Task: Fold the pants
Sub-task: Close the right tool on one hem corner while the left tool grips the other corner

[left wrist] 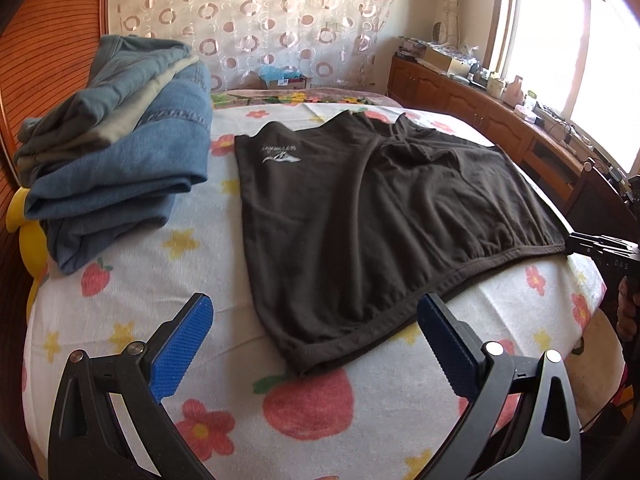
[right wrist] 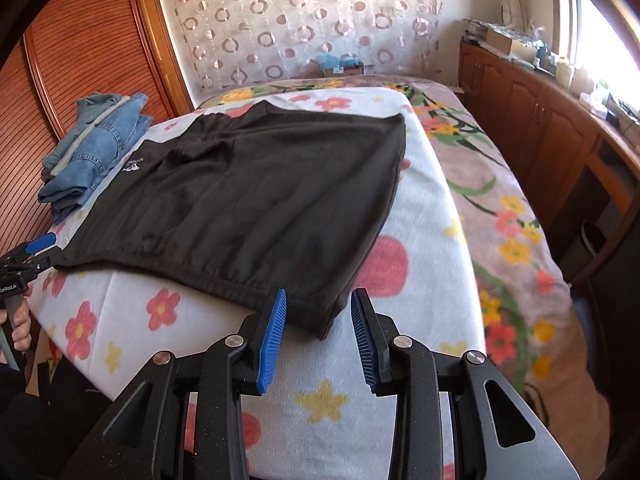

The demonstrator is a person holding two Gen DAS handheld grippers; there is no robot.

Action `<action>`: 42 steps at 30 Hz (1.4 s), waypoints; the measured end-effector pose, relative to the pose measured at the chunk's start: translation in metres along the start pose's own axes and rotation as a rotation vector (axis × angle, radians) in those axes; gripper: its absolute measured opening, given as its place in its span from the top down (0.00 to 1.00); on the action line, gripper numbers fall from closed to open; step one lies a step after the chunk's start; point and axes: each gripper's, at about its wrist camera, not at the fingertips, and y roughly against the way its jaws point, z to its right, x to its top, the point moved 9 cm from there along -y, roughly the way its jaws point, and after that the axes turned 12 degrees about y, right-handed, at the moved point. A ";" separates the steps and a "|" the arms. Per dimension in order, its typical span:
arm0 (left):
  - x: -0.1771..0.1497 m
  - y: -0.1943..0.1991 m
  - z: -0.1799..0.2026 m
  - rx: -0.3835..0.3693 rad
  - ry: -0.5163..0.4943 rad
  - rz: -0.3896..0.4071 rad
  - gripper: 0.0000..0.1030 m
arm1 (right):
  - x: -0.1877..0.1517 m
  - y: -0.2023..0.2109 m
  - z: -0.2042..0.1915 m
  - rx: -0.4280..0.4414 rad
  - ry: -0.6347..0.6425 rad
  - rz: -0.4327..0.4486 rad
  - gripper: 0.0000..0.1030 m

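From my left gripper (left wrist: 314, 340), fingers spread wide and empty, the dark pants (left wrist: 380, 216) lie flat on the bed (left wrist: 120, 280). From my right gripper (right wrist: 318, 336), fingers part-open, nothing clamped, around the near corner; I should pinch both layers there.

Dark brown pants (left wrist: 380, 216), blue jeans (left wrist: 132, 160), flower-patterned white blanket (left wrist: 224, 360)

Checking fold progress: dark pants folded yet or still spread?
Spread flat. The dark pants lie wide across the floral blanket, waistband edge nearest the cameras, no fold visible. Both grippers are open, holding nothing.
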 end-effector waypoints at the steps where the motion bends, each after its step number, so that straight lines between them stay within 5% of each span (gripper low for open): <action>1: -0.001 0.000 -0.001 0.002 0.001 -0.001 0.01 | -0.001 0.001 0.002 -0.003 0.001 -0.003 0.66; 3: -0.003 -0.001 -0.003 0.003 0.005 -0.006 0.01 | 0.000 0.003 -0.001 0.004 0.004 -0.008 0.73; 5: -0.005 -0.001 -0.004 0.006 0.008 -0.010 0.01 | 0.000 0.009 0.001 0.013 0.009 -0.002 0.94; 15: -0.006 0.000 -0.010 -0.013 0.039 -0.018 0.01 | -0.006 0.012 -0.005 -0.001 0.013 0.005 0.94; 25: 0.004 0.017 -0.017 -0.065 0.097 0.033 0.24 | 0.008 0.014 -0.013 -0.029 0.010 0.078 0.65; 33: -0.008 0.008 -0.017 -0.052 0.075 -0.005 0.43 | 0.010 0.001 -0.028 -0.034 0.034 0.104 0.64; 42: -0.018 0.004 -0.015 -0.023 0.041 -0.020 0.49 | 0.010 -0.006 -0.030 -0.021 0.029 0.116 0.63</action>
